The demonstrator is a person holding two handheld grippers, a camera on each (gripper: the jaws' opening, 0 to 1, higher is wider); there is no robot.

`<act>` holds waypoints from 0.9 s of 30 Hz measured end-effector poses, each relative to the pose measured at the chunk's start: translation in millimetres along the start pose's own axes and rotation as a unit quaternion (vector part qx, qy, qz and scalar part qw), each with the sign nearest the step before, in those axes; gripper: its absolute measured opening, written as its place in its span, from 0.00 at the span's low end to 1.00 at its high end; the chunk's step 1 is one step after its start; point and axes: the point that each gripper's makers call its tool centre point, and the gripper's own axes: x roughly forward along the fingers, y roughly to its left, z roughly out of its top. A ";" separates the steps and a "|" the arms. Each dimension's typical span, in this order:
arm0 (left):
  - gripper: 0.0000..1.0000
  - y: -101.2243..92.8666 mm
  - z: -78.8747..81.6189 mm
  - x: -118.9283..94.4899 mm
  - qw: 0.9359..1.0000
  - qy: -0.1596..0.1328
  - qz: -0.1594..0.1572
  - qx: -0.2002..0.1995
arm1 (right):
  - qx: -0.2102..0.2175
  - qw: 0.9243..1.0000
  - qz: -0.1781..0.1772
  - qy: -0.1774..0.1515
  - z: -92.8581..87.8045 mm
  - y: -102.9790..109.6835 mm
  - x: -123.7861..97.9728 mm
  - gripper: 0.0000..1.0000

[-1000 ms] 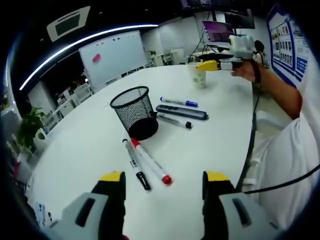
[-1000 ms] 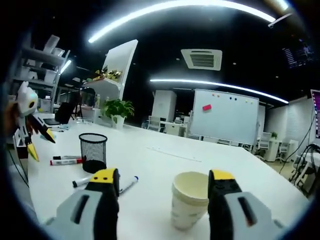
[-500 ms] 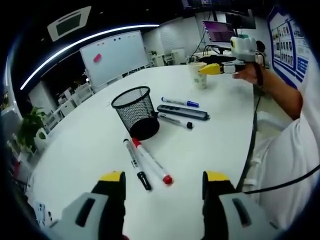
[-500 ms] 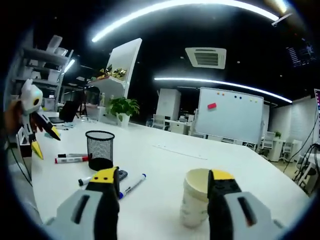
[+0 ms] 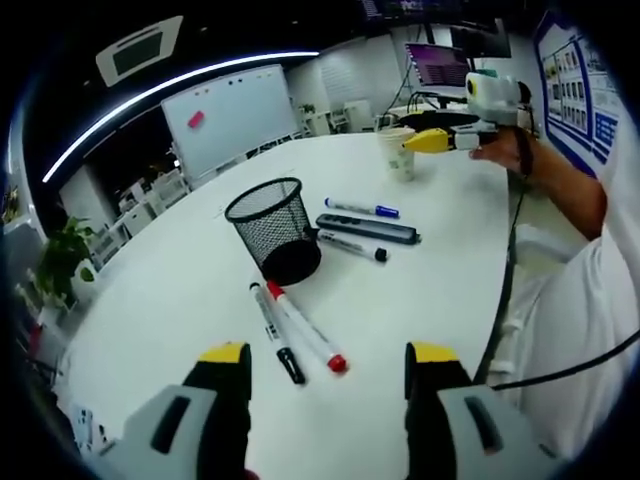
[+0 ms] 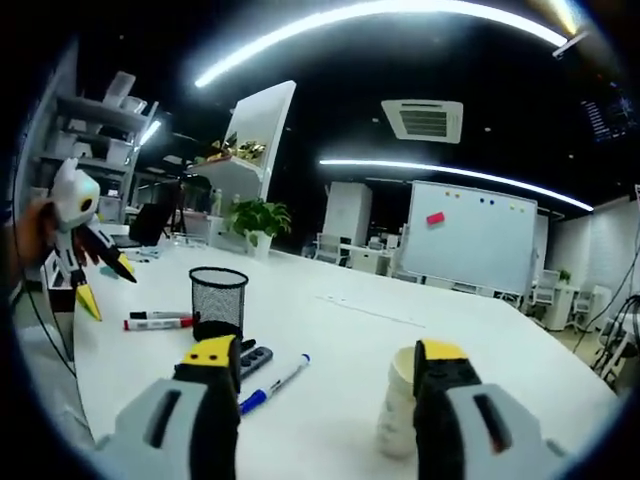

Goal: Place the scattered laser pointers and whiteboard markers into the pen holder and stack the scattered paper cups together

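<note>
A black mesh pen holder [image 5: 275,226] stands mid-table. In front of it lie a black-capped marker [image 5: 274,330] and a red-capped marker [image 5: 304,326]. Behind it lie a blue-capped marker [image 5: 360,208], a dark laser pointer [image 5: 367,228] and another black-capped marker [image 5: 350,244]. My left gripper [image 5: 328,362] hovers open above the table's near part. A paper cup [image 5: 398,151] stands far off, and my right gripper [image 5: 440,140] is beside it, held by a hand. In the right gripper view, the cup [image 6: 403,415] sits just inside the right jaw of my open right gripper [image 6: 325,362], not gripped.
The white table [image 5: 180,290] has its curved edge [image 5: 503,270] on the right, where a person's arm and white sleeve reach in. A whiteboard [image 5: 228,108] and office chairs stand beyond. The left gripper [image 6: 85,262] shows far left in the right gripper view.
The right gripper has shifted leftward past the cup, so the cup now sits closer to its right jaw. The left gripper has barely moved.
</note>
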 end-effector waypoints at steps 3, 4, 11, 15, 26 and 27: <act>0.63 0.4 0.1 -0.2 1.000 0.001 0.001 0.001 | 0.008 1.000 -0.001 0.011 -2.7 0.8 -0.6 0.64; 0.63 0.5 -0.2 -0.2 1.000 0.002 0.001 0.002 | 0.010 1.000 -0.003 0.014 -3.4 0.5 -1.1 0.64; 0.63 -0.1 -1.0 -0.5 1.000 0.003 0.001 0.002 | 0.010 1.000 -0.004 0.018 -4.9 5.7 -2.7 0.64; 0.63 -0.2 -1.0 -0.9 1.000 0.003 0.001 0.002 | 0.019 1.000 0.000 0.022 -9.8 10.2 -3.4 0.66; 0.63 2.2 3.3 -3.6 1.000 -0.002 0.005 0.007 | 0.017 0.999 0.005 0.032 -11.9 18.4 -1.2 0.66; 0.63 3.0 3.5 -3.7 1.000 -0.002 0.006 0.007 | 0.017 0.999 0.005 0.032 -11.9 18.2 -0.7 0.65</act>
